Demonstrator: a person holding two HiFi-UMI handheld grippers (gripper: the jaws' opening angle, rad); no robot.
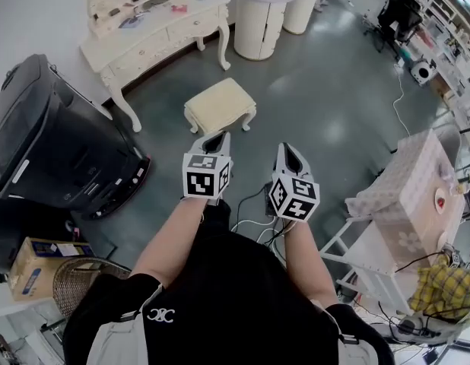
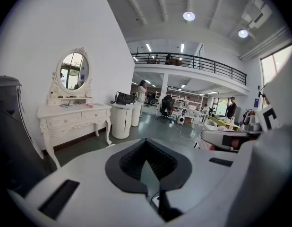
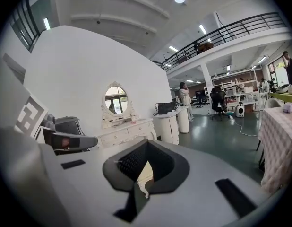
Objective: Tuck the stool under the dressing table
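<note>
Left gripper (image 1: 216,138) and right gripper (image 1: 287,150), both closed and empty, near stool (image 1: 220,103) standing before dressing table (image 1: 155,33).

2 round white cabinets (image 1: 259,23) stand on a glossy grey floor (image 1: 334,97)

No words or numbers are legible. The black shirt (image 1: 220,295) carries a white emblem (image 1: 160,315) of interlocked C shapes. The cardboard box (image 1: 37,266) carries blue print, too small to read.
</note>
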